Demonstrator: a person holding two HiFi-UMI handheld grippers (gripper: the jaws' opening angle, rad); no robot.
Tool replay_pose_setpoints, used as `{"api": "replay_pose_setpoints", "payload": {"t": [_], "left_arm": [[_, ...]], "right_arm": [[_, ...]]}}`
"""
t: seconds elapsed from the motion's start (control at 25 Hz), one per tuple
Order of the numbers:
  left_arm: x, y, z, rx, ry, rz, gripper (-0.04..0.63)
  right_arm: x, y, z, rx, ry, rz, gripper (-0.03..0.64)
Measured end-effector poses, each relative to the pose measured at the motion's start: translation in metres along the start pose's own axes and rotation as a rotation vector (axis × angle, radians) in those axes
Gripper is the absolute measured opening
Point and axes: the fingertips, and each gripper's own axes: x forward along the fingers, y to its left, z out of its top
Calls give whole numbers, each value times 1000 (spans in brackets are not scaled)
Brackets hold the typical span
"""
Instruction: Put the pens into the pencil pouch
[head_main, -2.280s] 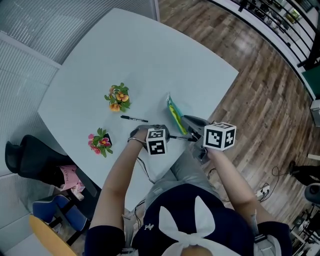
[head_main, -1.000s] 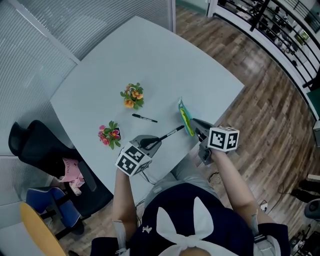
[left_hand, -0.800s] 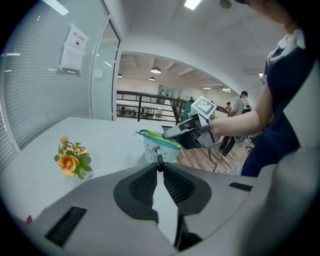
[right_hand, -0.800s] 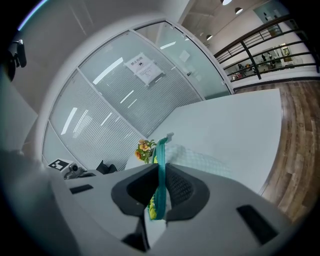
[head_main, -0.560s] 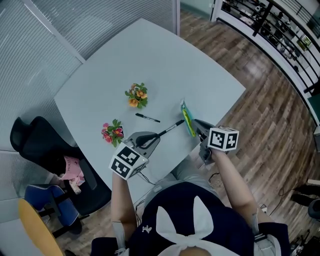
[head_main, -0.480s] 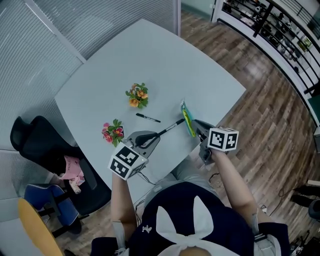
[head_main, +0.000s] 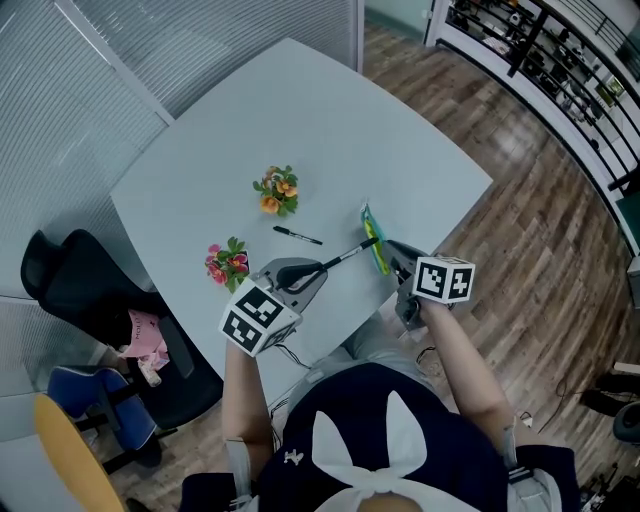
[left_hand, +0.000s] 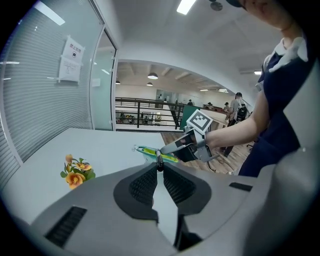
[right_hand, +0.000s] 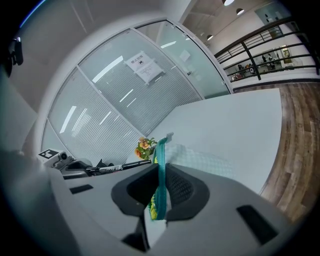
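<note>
table (head_main: 330, 130): pale grey-blue, plain
pouch (head_main: 372, 236): teal edge, yellow-green inside, checked see-through side
held pen (head_main: 345, 258): black, white lettering
loose pen (head_main: 298, 236): black
flowers nearer the table's middle (head_main: 277, 191): orange, green leaves
flowers by the table's left edge (head_main: 227, 264): pink, green leaves
left gripper (head_main: 322, 267): grey, cube of black-and-white squares
floor (head_main: 540, 200): brown wood planks

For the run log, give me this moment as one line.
left tool: shut on pen, tip near pouch | right tool: shut on pouch edge | second pen: lying on table
</note>
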Motion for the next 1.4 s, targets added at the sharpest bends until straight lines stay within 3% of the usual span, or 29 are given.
{"api": "replay_pose_setpoints", "payload": {"t": [0.32, 0.6, 1.4], "left_arm": [[10, -1, -5, 41, 80, -9, 54], [25, -4, 8, 89, 105, -32, 54], [83, -9, 15, 178, 181, -45, 55]], "right_arm": [[-1, -2, 2, 4, -14, -9, 48], [-2, 1, 1, -29, -5, -19, 48], [4, 2, -2, 26, 6, 26, 48]]}}
